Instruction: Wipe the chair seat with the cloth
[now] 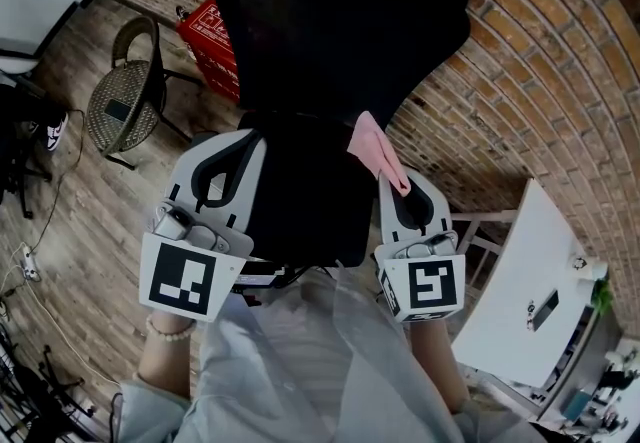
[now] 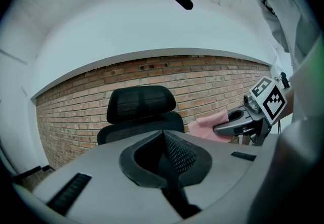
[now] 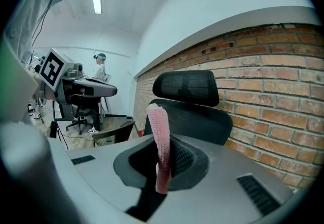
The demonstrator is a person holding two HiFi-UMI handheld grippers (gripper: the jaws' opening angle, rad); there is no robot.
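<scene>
1. While the head view looks steeply down, a black office chair (image 1: 330,81) fills the middle of the frame, its back toward the top and its seat (image 1: 310,206) just below centre.
2. The left gripper (image 1: 243,146) sits at the lower left, beside the seat's left edge. The right gripper (image 1: 392,186) sits at the lower right, beside the seat's right edge.
3. A pink cloth (image 1: 375,146) sticks up from the right gripper's tips, right of centre at the seat's right edge. Whether it touches the seat cannot be told.
4. A wicker chair (image 1: 125,101) and a red crate (image 1: 210,36) stand on the wooden floor at the upper left. A white surface (image 1: 520,301) is at the lower right, and a brick wall (image 1: 540,61) runs along the right.
5. In the left gripper view, the left gripper (image 2: 164,154) has its jaws pressed together with nothing between them, low in the middle of the frame.
6. Behind it the office chair (image 2: 140,109) stands before the brick wall (image 2: 71,112). At the right, the right gripper (image 2: 230,127) carries the cloth (image 2: 207,126).
7. In the right gripper view, the right gripper (image 3: 163,162) is clamped on the cloth (image 3: 159,132), which rises as a narrow pink strip at the frame's centre.
8. The office chair (image 3: 197,106) stands beyond the cloth, with the brick wall (image 3: 273,91) on the right.
</scene>
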